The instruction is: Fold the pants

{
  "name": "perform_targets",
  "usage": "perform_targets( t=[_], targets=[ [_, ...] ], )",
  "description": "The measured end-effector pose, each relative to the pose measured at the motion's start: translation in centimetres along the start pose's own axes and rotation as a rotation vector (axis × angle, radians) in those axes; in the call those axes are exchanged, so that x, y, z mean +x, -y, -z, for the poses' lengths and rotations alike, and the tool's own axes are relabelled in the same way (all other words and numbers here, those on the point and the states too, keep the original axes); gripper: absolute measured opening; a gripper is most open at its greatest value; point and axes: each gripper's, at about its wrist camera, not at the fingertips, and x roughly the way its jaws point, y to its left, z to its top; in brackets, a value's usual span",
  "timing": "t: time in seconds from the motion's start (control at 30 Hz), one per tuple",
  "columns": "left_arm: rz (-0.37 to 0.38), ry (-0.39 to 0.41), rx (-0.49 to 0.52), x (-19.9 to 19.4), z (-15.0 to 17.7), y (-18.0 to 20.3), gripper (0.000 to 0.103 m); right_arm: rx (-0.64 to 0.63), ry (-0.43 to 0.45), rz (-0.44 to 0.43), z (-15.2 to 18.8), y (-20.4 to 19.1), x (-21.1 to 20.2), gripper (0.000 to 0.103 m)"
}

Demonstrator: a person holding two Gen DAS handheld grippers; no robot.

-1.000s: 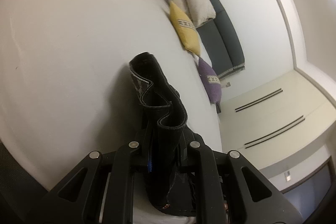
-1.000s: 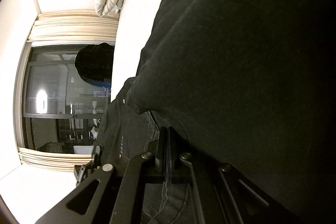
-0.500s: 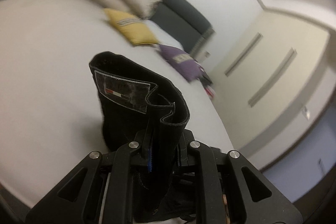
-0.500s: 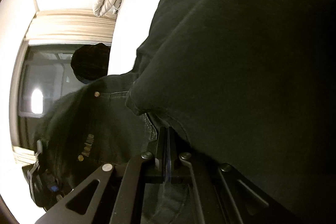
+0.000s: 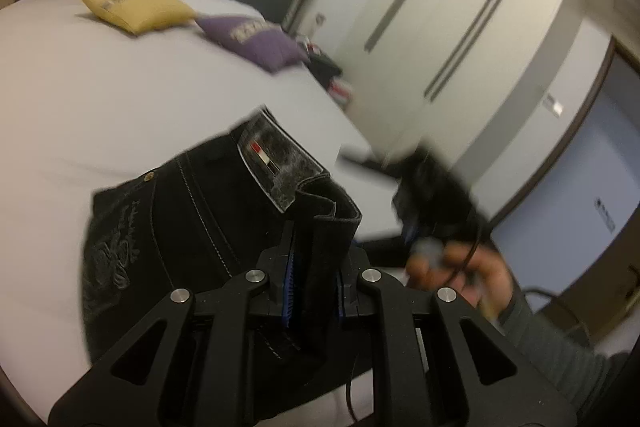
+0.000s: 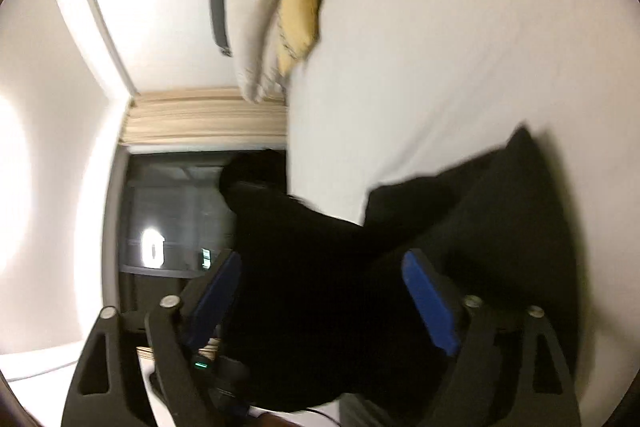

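Left wrist view: left tongs (image 5: 314, 279) clamped on bunched waistband of black pants (image 5: 168, 227), label patch up, fabric draping onto white bed (image 5: 100, 87). Person's right hand (image 5: 464, 267) blurred just right, holding the other tool. Yellow pillow (image 5: 136, 5), purple pillow (image 5: 256, 37), wardrobe (image 5: 460, 27) behind. Right wrist view: right tongs (image 6: 324, 291) spread wide, blue pads (image 6: 428, 303) apart, gripping nothing; pants lie between and beyond them on bed.

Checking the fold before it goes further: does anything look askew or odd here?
Yes. The left gripper pinches a bunched waistband of the black pants, while the right gripper is open, gripping nothing. The pants lie crumpled on the white bed, not flat.
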Motion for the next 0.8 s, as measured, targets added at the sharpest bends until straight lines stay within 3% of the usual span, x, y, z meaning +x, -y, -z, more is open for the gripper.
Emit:
perform_targets(
  t=[0.2, 0.27, 0.3, 0.5, 0.57, 0.63, 0.7, 0.73, 0.8],
  targets=[
    [-0.048, -0.072, 0.083, 2.7, 4.5, 2.2, 0.013, -0.104, -0.067, 0.059, -1.5, -2.4, 0.9, 0.090],
    [-0.070, -0.070, 0.122, 3.7, 5.1, 2.7, 0.013, -0.122, -0.117, 0.168, -1.3, -2.5, 1.9, 0.090],
    [-0.083, -0.070, 0.148, 3.9, 5.6, 3.3, 0.013, -0.101, -0.135, 0.181, -1.7, -1.8, 1.8, 0.091],
    [-0.115, -0.092, 0.218, 5.3, 7.2, 4.6, 0.013, -0.052, -0.208, 0.109, -2.5, -0.4, 4.0, 0.090],
    [-0.122, -0.098, 0.234, 5.2, 7.1, 4.9, 0.013, -0.084, -0.228, 0.131, -2.8, -0.7, 4.7, 0.081],
    [-0.141, -0.097, 0.267, 5.2, 7.6, 5.7, 0.013, -0.132, -0.247, 0.182, -2.7, -1.1, 5.4, 0.065],
    [-0.154, -0.093, 0.288, 5.1, 7.6, 6.2, 0.013, -0.194, -0.255, 0.235, -2.8, -1.7, 5.5, 0.033],
    [-0.158, -0.093, 0.296, 5.1, 7.6, 6.5, 0.013, -0.216, -0.253, 0.250, -3.0, -1.6, 5.1, 0.025],
    [-0.161, -0.090, 0.317, 5.4, 7.6, 7.5, 0.013, -0.244, -0.238, 0.272, -2.9, -1.7, 4.1, 0.018]
  ],
)
